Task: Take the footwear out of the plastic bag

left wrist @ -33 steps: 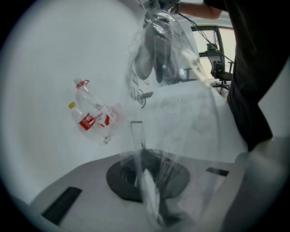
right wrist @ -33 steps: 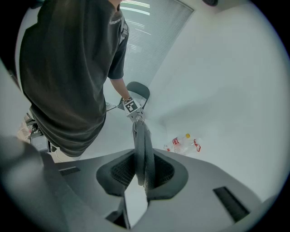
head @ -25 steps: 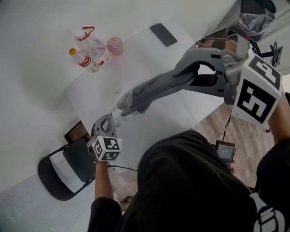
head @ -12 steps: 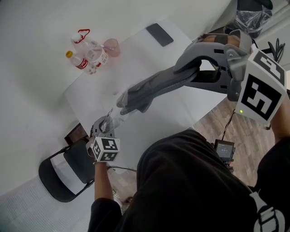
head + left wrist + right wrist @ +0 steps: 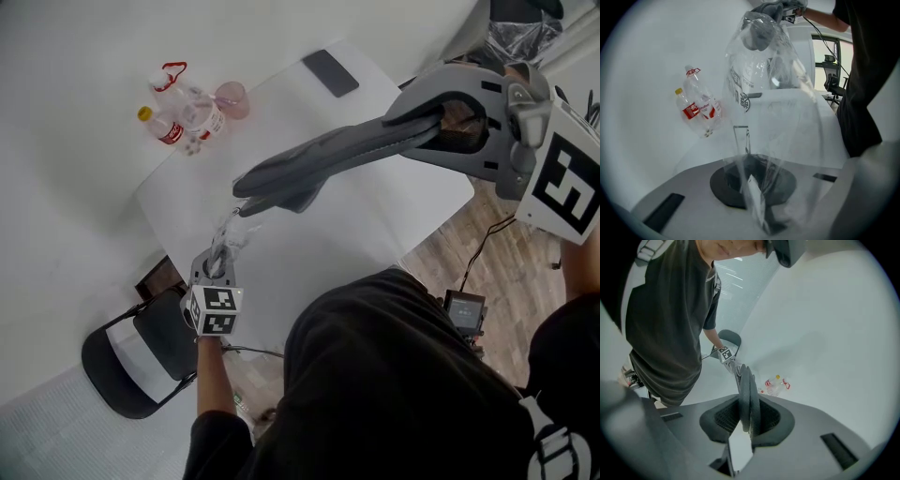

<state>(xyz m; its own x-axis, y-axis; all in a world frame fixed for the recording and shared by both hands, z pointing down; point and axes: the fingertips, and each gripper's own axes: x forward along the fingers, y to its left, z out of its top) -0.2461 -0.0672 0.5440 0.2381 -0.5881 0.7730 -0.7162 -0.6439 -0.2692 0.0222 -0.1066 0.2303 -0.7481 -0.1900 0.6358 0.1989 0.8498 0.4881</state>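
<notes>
Nearly done. Your right gripper [image 5: 441,122] is clenched on the heel end of the footwear [image 5: 347,150], a flat grey pair pressed together. It's held up over the table [image 5: 375,225], toes pointing to 8 o'clock in the head view. Your left gripper [image 5: 221,265] is clamped tight on one end of the bag [image 5: 234,232] near the table's 7 o'clock edge, with the bag stretched up toward the toes. Left to do, I'd say: clear the toes from the bag's mouth, then set things down. The head view puts the toes just beside the bag's top, and I can't tell in or out there. The left gripper view shows a grey toe at 12 o'clock behind clear plastic, so I judge it's just inside. The right gripper view alone shows the grip: two thin soles edge-on between the jaws. Only the head view shows the phone [image 5: 330,72] at 12 o'clock. The bottles [image 5: 183,117] sit at 10 o'clock, well apart.
</notes>
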